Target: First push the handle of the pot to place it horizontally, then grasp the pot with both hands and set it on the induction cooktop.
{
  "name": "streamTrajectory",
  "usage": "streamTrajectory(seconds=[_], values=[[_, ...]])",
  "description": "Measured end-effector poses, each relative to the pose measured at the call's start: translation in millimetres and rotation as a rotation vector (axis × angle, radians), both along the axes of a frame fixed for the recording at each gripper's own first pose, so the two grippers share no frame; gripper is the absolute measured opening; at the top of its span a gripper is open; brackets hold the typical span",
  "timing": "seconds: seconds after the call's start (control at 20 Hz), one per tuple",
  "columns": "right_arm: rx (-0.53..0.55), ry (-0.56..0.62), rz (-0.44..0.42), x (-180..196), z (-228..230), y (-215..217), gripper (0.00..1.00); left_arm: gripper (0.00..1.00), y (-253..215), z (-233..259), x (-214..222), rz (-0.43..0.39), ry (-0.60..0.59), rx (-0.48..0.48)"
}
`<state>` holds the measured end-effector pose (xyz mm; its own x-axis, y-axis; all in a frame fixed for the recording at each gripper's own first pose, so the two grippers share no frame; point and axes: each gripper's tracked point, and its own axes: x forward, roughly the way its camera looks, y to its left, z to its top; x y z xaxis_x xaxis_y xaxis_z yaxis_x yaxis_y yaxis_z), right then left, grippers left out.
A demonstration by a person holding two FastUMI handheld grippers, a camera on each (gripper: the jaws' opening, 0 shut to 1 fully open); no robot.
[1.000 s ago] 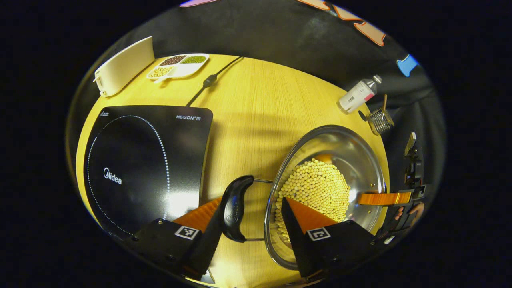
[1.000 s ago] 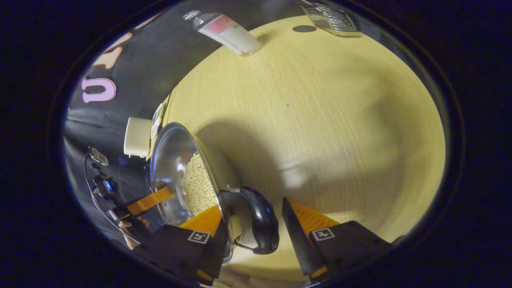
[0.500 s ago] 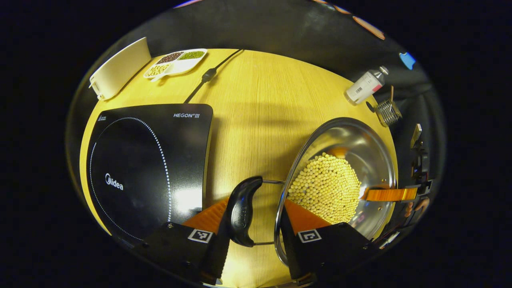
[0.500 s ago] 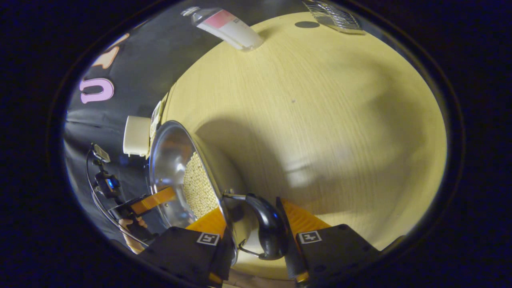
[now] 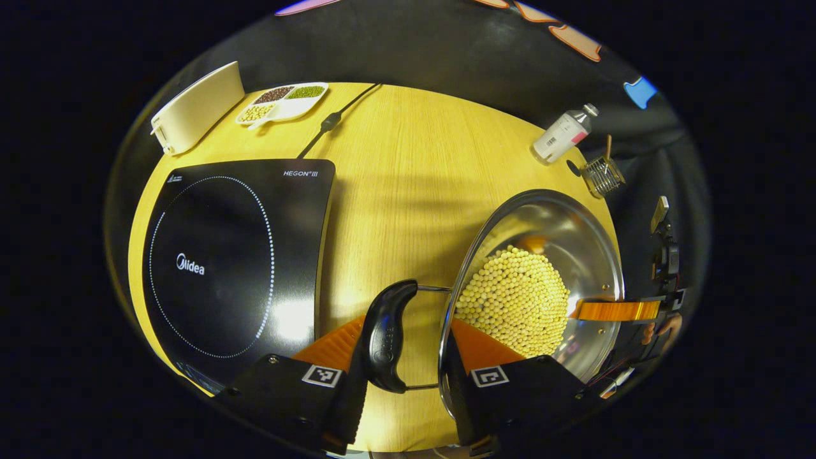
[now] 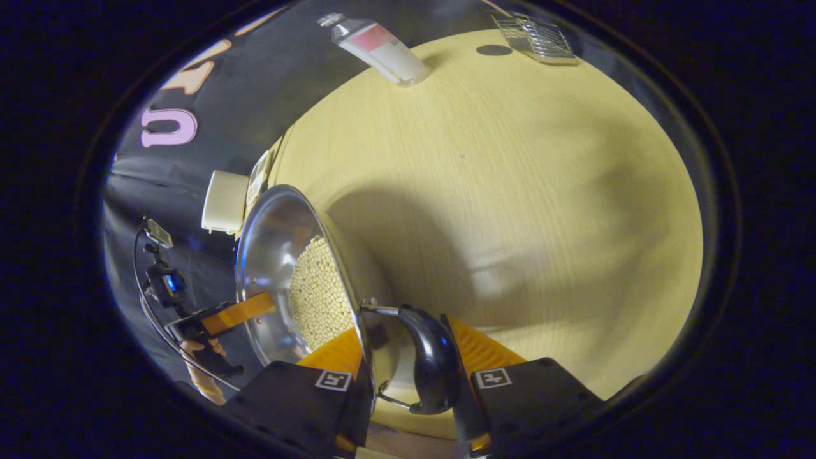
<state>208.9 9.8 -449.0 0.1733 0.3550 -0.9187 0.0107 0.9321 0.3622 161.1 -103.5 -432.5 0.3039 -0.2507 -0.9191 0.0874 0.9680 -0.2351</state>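
The wooden counter (image 5: 408, 166) runs forward from both tools. The black induction cooktop (image 5: 229, 255) lies flat on it, ahead and to the left of the left tool (image 5: 407, 322), with bare wood between it and the pot. Nothing sits on its ring.

The steel pot (image 5: 554, 217) sits to that tool's right, between the two tools, and is not yet on the cooktop. A mound of soybeans (image 5: 516, 296) is heaped across its bottom.

Its two black handles look swung out level, so that step seems done and the lift is the step in hand. The left handle (image 5: 384, 338) sits between the left tool's fingers. One finger is against the handle's outer side, the other is inside the rim above the beans, and together they seem to pinch handle and wall. The right tool (image 6: 398, 328) does the same across the pot: one finger inside the wall, one outside the right handle (image 6: 433, 363), closed in on it.

To do this well, both grips should be firm before anything rises. The two tools should then go up together at one pace, so the rim stays level and no beans roll out. The pot should travel straight across toward the left tool's side and come down centred in the ring.
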Motion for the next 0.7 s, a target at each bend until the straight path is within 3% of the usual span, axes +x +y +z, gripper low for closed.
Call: streamTrajectory(seconds=[0.7], values=[[-0.021,-0.017,-0.013,-9.9,3.5,16.0,0.49,0.59,0.4,-1.0,5.5,-0.005,0.003,-0.002]])
